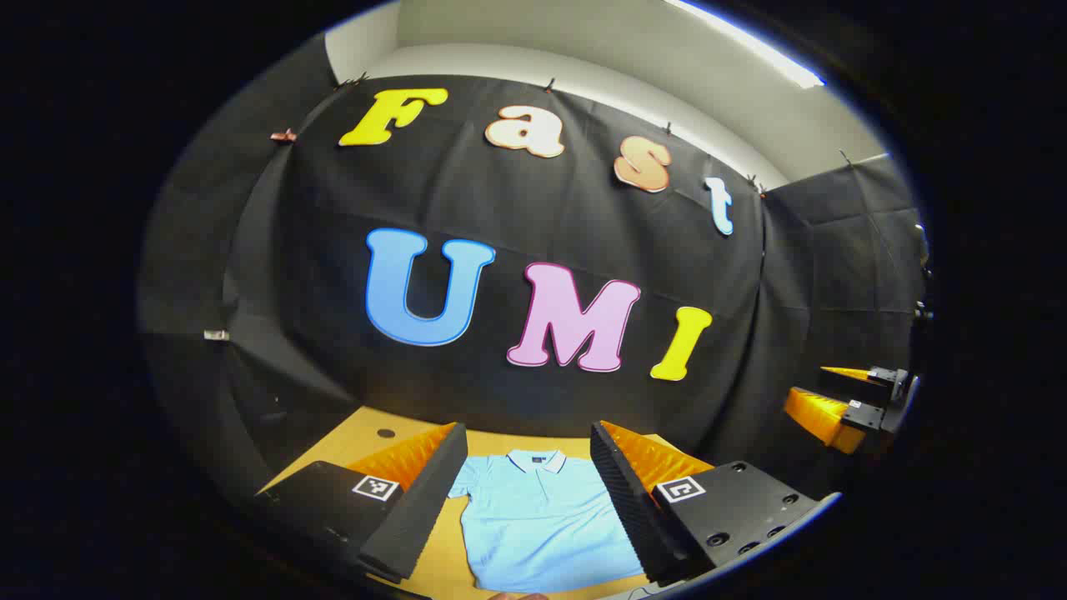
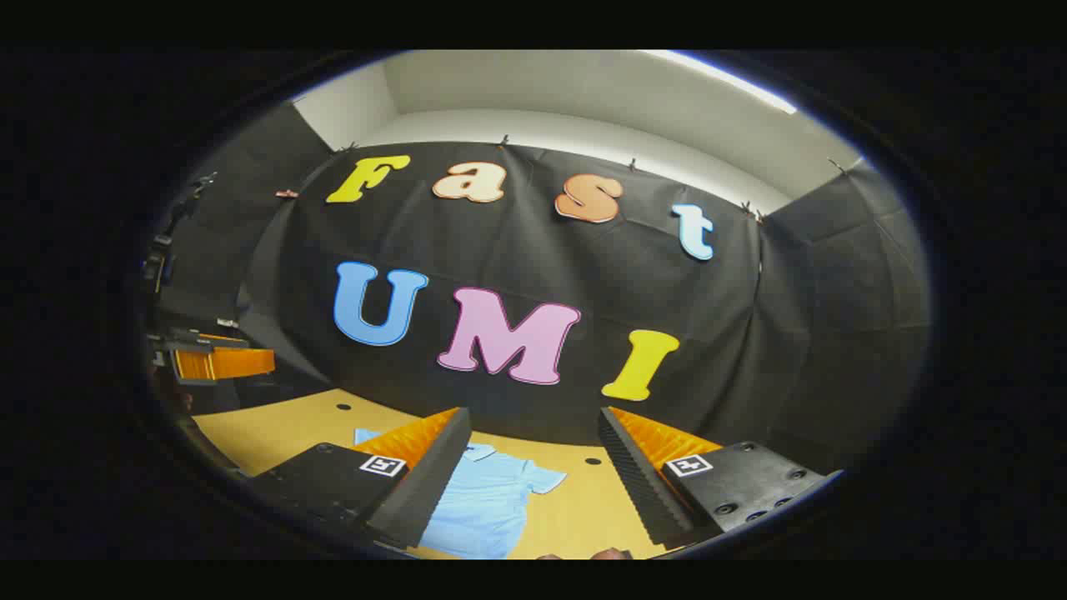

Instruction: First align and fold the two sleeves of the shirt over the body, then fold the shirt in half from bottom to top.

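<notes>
A light blue polo shirt (image 1: 542, 525) lies flat on the wooden table (image 1: 358, 442), collar toward the booth's wall, short sleeves spread out. My left gripper (image 1: 527, 433) hovers above it, open, and the shirt shows in the gap between its fingers. Far to the right hangs my right gripper (image 1: 827, 397), fingers apart. In the right gripper view the shirt (image 2: 492, 500) lies low and left of centre, one sleeve (image 2: 546, 479) stretched out on the table (image 2: 275, 429). My right gripper (image 2: 533, 414) is open and holds nothing. The left gripper (image 2: 218, 360) sits at the far left.
The black cloth wall stands close behind the table's far edge. Small round holes (image 2: 593, 460) dot the tabletop near the shirt's collar. Bare wood lies on both sides of the shirt.
</notes>
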Motion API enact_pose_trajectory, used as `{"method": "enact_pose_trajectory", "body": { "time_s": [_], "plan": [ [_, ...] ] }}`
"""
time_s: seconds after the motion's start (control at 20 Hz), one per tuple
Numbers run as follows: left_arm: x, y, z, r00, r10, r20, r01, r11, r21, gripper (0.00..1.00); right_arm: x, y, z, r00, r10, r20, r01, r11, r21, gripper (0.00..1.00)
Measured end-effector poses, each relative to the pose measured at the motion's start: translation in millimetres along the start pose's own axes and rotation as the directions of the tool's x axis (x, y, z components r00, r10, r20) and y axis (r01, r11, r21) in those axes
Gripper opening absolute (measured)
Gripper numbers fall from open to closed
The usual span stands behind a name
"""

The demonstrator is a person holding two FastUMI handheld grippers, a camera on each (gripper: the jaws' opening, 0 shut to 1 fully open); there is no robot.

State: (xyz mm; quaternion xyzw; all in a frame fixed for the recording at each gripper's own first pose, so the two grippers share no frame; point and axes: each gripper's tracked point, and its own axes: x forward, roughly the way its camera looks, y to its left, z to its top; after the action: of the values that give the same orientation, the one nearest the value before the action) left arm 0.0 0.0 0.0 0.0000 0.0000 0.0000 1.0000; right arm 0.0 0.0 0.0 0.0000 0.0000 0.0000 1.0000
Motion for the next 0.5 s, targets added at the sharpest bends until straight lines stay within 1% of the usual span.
{"method": "enact_pose_trajectory", "body": {
  "time_s": [0.1, 0.2, 0.3, 0.5],
  "plan": [
    [-1, 7, 3, 1.000, 0.019, 0.004, -0.019, 1.000, -0.002, 0.96, -4, -4, 2, 1.000, -0.010, 0.006, 0.010, 1.000, 0.004, 0.97],
    [-5, 12, 10, 0.999, 0.032, 0.023, -0.032, 0.999, 0.032, 0.96, -5, -4, -3, 1.000, -0.020, -0.020, 0.020, 0.999, 0.031, 0.95],
    [-10, 13, 19, 0.998, 0.036, 0.041, -0.038, 0.998, 0.059, 0.96, -6, -7, -6, 0.999, -0.037, -0.033, 0.039, 0.999, 0.036, 0.97],
    [-17, 14, 33, 0.997, 0.037, 0.072, -0.042, 0.996, 0.076, 0.96, -7, -7, -1, 0.999, -0.039, -0.028, 0.040, 0.999, 0.029, 0.97]
  ]
}}
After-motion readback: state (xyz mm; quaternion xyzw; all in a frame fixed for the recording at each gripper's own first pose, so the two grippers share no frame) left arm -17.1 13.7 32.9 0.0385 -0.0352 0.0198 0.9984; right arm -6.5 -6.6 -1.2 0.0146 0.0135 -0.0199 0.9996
